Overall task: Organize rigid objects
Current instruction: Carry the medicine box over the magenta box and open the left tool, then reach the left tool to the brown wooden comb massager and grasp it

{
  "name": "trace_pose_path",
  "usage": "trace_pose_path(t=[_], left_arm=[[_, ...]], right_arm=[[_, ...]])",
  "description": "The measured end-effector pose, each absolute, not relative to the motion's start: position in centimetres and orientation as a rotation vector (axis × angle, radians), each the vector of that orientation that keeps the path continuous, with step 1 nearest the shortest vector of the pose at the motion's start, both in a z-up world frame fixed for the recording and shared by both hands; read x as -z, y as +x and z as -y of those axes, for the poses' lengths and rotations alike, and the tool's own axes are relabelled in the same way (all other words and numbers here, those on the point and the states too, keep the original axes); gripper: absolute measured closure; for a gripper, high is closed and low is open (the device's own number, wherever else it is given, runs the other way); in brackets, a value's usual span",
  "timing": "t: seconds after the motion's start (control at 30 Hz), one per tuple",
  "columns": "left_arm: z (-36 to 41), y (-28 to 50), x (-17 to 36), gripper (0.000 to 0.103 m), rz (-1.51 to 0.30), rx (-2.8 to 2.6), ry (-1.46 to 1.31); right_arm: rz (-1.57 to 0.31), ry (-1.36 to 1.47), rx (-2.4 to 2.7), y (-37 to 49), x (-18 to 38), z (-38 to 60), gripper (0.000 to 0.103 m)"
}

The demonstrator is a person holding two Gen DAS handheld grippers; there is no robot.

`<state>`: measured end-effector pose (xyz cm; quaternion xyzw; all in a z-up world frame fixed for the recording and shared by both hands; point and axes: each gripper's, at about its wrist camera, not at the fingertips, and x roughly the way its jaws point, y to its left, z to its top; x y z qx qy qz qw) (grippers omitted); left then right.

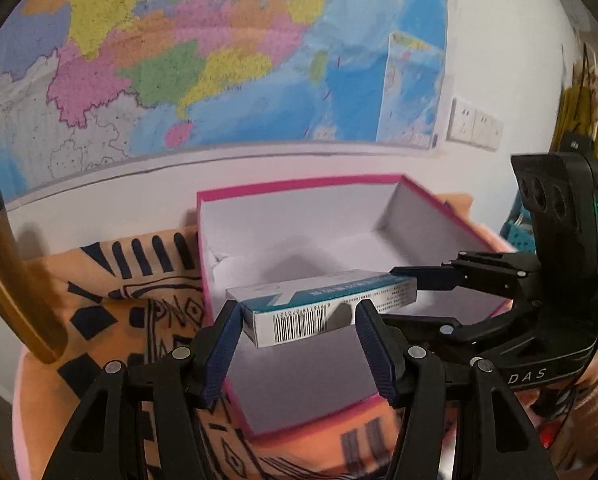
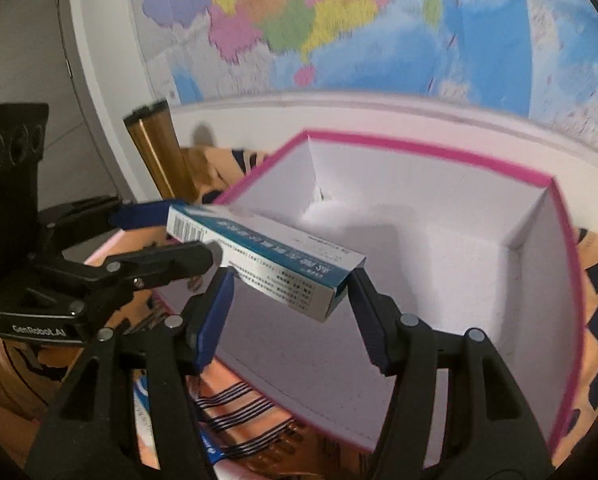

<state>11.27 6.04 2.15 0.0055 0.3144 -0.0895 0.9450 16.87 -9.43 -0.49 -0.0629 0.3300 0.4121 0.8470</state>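
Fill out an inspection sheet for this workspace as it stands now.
Surface: orange cloth with black patterns covers it.
Job's things: white and teal carton with a barcode, held in the air over the open pink box; the box's white inside looks empty.
Clutter: gold cylinder standing left of the box; a blue and white item by the box, unclear.
Grippers: left gripper clamps the carton's barcode end, right gripper the other end.
Cables: thin dark cords below the right gripper's body, routing unclear.
Surroundings: wall map, wall sockets, yellow fabric hanging at the right.
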Motion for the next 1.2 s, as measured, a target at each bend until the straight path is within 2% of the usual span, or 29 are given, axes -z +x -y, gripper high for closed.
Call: trace_pose_path(t=[0.27,0.6,0.77,1.2], left_arm=[[-5.6,10.7,-1.5,0.044,-0.623,0.105,0.085],[-4.9,4.9,-3.8,0.042,-0.523,0.253,-0.01],[-2.8,3.8,-2.2,0.042,-0.597,0.383,-0.041],[0.5,7.2,3.8,0.042,-0.839,0.416,-0.106]], right_arm=[[-0.753,-0.134,-0.859,17.4,1.7,9.2,0.041],[-0.609,-0.067,-0.859,11.7,-2.4,15.9,0.04],[-0.616,-0.048,-0.769,9.5,-1.7,20.4,0.04],[-0.891,0.072,-0.644,11.9,6.6,25.3,0.04]])
